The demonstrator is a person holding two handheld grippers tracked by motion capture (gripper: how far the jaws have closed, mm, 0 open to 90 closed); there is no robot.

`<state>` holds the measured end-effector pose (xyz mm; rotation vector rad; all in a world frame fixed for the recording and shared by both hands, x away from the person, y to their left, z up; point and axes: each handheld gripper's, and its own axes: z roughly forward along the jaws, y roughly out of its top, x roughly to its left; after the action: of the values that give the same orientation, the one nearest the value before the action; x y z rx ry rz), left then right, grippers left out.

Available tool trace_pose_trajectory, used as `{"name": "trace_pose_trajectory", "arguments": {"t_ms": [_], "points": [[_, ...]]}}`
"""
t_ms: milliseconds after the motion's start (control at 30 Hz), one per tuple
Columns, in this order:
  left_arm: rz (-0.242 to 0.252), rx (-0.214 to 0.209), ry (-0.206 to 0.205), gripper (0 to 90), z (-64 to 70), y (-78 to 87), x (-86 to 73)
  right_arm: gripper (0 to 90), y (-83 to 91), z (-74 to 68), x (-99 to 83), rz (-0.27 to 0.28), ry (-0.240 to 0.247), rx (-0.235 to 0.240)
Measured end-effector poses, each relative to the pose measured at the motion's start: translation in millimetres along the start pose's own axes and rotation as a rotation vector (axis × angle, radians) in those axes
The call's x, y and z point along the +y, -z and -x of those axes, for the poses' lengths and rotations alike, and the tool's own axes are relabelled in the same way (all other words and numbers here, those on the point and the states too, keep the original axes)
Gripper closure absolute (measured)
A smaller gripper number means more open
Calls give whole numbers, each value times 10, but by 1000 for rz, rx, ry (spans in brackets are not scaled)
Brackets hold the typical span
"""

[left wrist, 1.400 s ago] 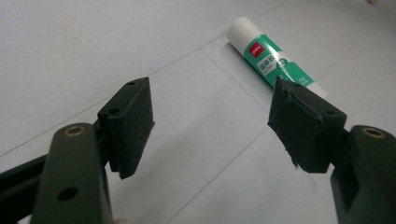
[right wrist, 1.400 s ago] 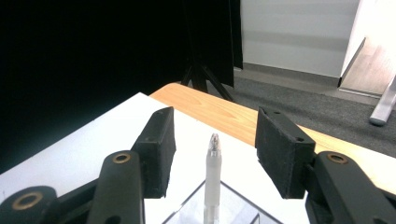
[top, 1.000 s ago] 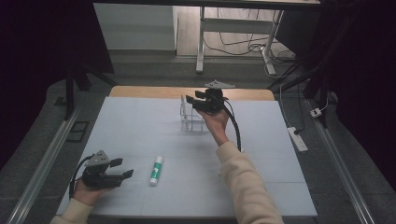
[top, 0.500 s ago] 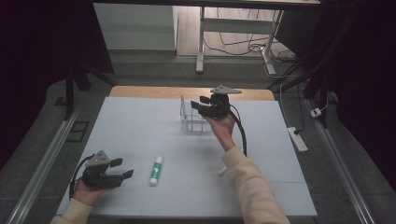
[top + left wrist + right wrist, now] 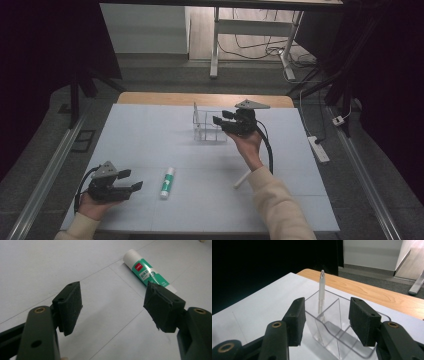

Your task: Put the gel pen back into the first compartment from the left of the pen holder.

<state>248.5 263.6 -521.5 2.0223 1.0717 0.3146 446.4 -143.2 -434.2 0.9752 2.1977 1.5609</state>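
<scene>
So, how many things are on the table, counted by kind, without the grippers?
Glue stick: 1
Clear organizer: 1
Pen standing in the organizer: 1
White pen lying on the table: 1
Total: 4

White power strip [image 5: 318, 149] lies beside the table [image 5: 150, 125].

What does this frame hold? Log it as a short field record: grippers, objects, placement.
left gripper: open, empty, low over the white table, near edge
right gripper: open, empty, raised beside the clear organizer
pen: upright in a far compartment of the clear organizer
glue stick: lying flat, just ahead of the left gripper, untouched
white stick: lying by the right forearm, identity unclear
</scene>
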Motion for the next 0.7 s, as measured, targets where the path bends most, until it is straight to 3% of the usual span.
{"name": "trace_pose_trajectory", "arguments": {"t_ms": [367,700], "points": [[-1,3,3,307,0,-1,4,466,164,-20,-101,-13,11,15],[0,-1,1,306,-1,-1,2,462,270,-57,-195,-51,50,16]]}}
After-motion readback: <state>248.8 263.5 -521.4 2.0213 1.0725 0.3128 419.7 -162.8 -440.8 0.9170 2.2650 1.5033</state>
